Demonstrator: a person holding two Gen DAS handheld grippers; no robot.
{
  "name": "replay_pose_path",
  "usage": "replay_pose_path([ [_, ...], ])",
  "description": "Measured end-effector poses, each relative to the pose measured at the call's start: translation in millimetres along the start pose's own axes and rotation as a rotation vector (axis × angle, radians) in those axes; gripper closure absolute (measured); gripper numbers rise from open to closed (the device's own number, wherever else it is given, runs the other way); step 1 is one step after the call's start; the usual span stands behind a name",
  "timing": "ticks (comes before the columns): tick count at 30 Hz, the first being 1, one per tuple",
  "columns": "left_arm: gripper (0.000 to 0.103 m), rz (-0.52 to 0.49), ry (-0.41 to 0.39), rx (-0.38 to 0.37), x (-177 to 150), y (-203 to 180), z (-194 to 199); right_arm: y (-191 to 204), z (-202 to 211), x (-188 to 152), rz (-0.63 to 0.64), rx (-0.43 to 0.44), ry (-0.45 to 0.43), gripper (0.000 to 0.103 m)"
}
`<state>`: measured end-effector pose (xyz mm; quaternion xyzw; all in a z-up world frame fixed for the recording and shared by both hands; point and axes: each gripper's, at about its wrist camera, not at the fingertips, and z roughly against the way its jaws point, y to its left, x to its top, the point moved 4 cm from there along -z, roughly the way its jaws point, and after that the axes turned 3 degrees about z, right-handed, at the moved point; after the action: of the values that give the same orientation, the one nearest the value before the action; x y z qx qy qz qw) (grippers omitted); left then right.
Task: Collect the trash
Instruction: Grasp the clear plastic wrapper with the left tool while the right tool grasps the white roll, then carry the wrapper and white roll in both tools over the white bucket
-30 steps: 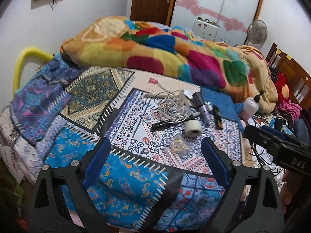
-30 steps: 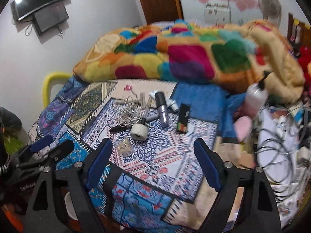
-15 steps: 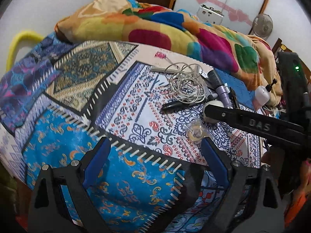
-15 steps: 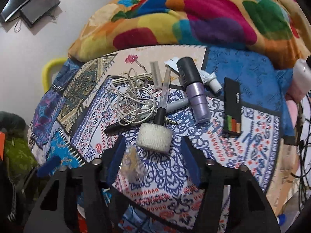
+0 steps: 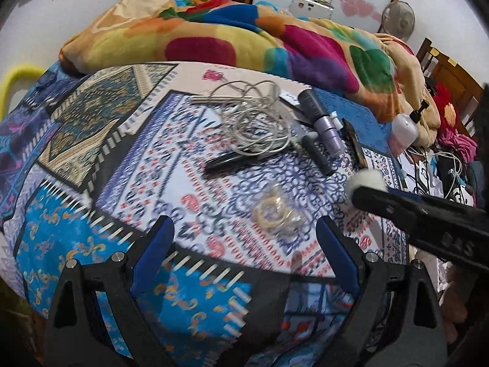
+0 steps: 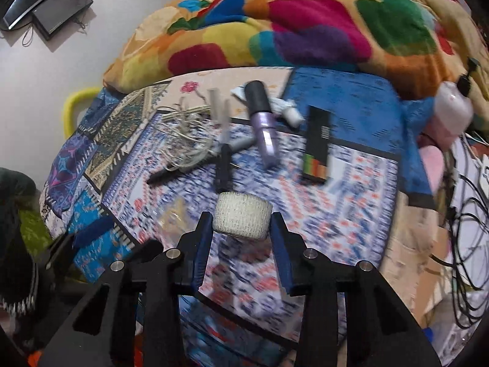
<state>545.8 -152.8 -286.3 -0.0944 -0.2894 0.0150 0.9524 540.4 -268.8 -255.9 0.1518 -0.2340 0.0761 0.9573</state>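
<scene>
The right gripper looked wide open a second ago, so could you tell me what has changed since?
The right gripper came down and its jaws have just been closing around the white bandage roll. The left gripper stays open; the clear wrapper lies untouched.

Near edge of the bed (image 5: pixel 76 244) is bare patterned cloth, easy to get in there. Toward the middle it's jammed: cable tangle (image 5: pixel 256 125), pens (image 5: pixel 229 160), purple tube (image 5: pixel 324 122). Far edge is walled off by the heaped blanket (image 6: pixel 305 30).
</scene>
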Motion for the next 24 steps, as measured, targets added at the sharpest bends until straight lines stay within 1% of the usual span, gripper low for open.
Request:
replay_pose_path([
  [4, 0.021, -0.022, 0.0, 0.025, 6, -12, -13, -14, 12, -6, -0.01, -0.042, -0.014, 0.068],
  [6, 0.031, -0.031, 0.001, 0.04, 7, -17, -18, -16, 16, -9, -0.017, -0.045, -0.018, 0.068],
  [7, 0.041, -0.035, 0.012, 0.049, 7, -19, -22, -17, 18, -9, -0.021, -0.043, -0.02, 0.068],
  [8, 0.053, -0.035, 0.025, 0.051, 6, -20, -25, -17, 20, -10, -0.024, -0.042, -0.022, 0.068],
  [9, 0.054, -0.035, 0.031, 0.064, 5, -22, -27, -17, 21, -11, -0.026, -0.038, -0.024, 0.068],
  [10, 0.063, -0.039, 0.023, 0.072, 5, -24, -26, -17, 22, -11, -0.026, -0.035, -0.024, 0.068],
  [11, 0.068, -0.04, 0.036, 0.055, 5, -27, -26, -16, 23, -10, -0.025, -0.033, -0.026, 0.068],
  [14, 0.07, -0.041, 0.045, 0.028, 4, -32, -21, -14, 29, -12, -0.017, -0.034, -0.039, 0.068],
  [17, 0.071, -0.058, 0.026, 0.023, 4, -36, -7, -10, 37, -14, -0.01, -0.027, -0.049, 0.068],
  [21, 0.071, -0.063, -0.007, 0.005, 6, -38, 24, -1, 53, -13, 0.0, -0.02, -0.07, 0.068],
  [23, 0.071, -0.056, -0.023, -0.003, 7, -37, 41, 10, 72, -14, 0.018, -0.016, -0.096, 0.068],
  [24, 0.071, -0.05, -0.036, -0.006, 7, -36, 53, 10, 72, -14, 0.018, -0.016, -0.096, 0.068],
])
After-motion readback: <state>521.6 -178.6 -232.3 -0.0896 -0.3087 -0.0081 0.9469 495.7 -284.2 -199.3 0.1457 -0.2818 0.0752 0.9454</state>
